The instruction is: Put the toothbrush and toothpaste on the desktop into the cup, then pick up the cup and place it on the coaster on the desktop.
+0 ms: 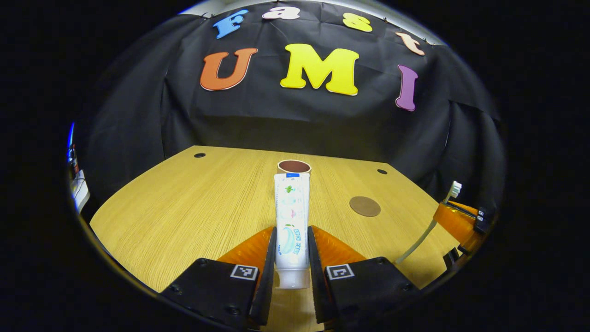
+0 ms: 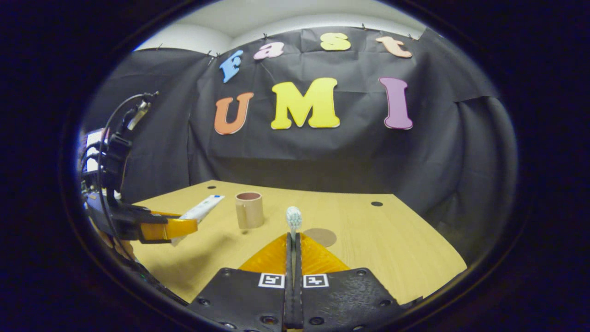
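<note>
My left gripper (image 1: pixel 292 240) is shut on a white toothpaste tube (image 1: pixel 292 221), held above the wooden desktop (image 1: pixel 193 207) and pointing toward the tan cup (image 1: pixel 294 167) behind it. The brown round coaster (image 1: pixel 364 206) lies right of the cup. In the right gripper view, my right gripper (image 2: pixel 293 244) is shut on a toothbrush (image 2: pixel 293 217), bristle head forward and raised. The cup (image 2: pixel 249 210) stands upright ahead to the left, the coaster (image 2: pixel 321 237) just beyond the fingertips. The left gripper (image 2: pixel 177 227) holds the toothpaste (image 2: pixel 202 208) tilted toward the cup. The right gripper (image 1: pixel 461 221) with the toothbrush (image 1: pixel 454 190) shows at far right.
The desktop (image 2: pixel 392 244) has small dark holes near its back corners (image 1: pixel 199 155) (image 1: pixel 382 171). Black cloth walls close off the back and sides. Cables and equipment (image 2: pixel 108 152) stand beyond the left edge.
</note>
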